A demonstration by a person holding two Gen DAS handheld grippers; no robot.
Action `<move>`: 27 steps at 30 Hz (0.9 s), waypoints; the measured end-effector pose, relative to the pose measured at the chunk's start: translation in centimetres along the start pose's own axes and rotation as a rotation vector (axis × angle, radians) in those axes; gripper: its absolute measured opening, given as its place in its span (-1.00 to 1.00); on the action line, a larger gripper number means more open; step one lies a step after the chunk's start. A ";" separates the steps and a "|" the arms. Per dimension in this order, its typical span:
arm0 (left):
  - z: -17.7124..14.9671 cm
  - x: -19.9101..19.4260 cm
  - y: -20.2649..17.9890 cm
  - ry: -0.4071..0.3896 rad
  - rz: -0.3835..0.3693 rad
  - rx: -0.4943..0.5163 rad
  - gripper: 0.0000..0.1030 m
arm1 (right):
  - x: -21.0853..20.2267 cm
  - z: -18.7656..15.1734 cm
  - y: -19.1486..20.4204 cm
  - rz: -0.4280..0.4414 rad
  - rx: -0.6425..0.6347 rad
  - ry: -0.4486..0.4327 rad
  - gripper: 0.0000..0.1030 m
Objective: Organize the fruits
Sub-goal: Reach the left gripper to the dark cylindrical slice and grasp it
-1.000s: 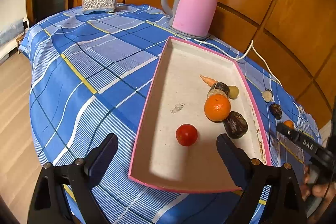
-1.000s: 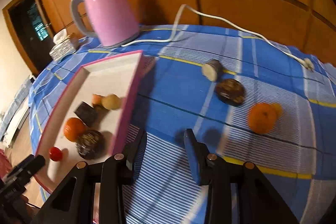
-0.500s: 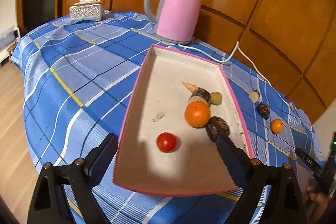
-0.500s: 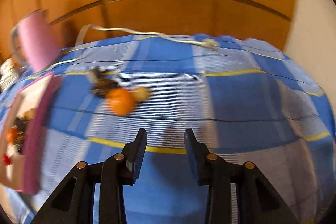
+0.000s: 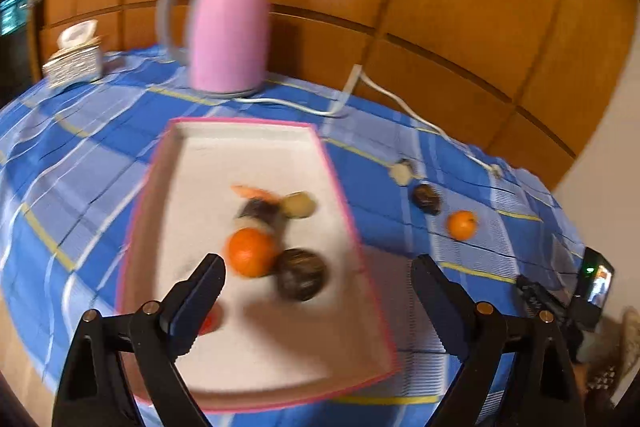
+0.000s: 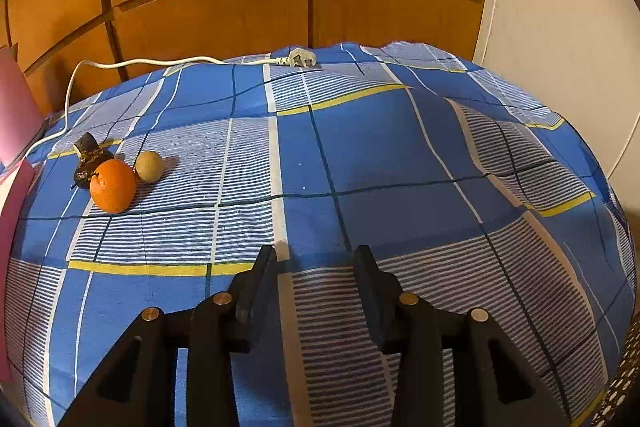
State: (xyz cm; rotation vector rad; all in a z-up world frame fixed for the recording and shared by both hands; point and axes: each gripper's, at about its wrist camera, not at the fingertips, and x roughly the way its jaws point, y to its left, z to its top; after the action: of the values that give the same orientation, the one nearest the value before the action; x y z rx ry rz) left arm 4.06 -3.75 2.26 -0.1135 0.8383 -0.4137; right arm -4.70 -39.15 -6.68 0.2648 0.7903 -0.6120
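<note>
Fruits outside the tray (image 5: 348,227) sit bunched; the empty right gripper (image 6: 316,279), jaws half-spread like the left gripper's (image 5: 320,291) wide ones, might scatter them.

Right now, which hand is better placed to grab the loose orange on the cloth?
Right. Its tool is open, empty and over the cloth where the loose orange lies, nothing between them. The left tool hangs open over the pink tray, tray wall in the way.
</note>
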 end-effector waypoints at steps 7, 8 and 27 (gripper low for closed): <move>3.2 3.4 -4.8 0.088 -0.130 0.037 0.62 | 0.0 -0.2 -0.2 0.012 0.015 -0.014 -0.18; 3.6 4.0 -5.4 0.095 -0.128 0.053 0.62 | 0.0 -0.2 -0.2 0.013 0.017 -0.015 -0.18; 9.6 20.2 -10.5 0.231 -0.119 0.084 0.24 | 0.0 -0.4 0.0 0.045 0.016 -0.032 0.04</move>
State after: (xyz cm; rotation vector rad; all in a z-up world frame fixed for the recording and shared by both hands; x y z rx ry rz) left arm 19.93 -21.98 -2.70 -0.0379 1.0430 -0.5812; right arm -4.93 -38.94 -6.99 0.2857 0.7467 -0.5792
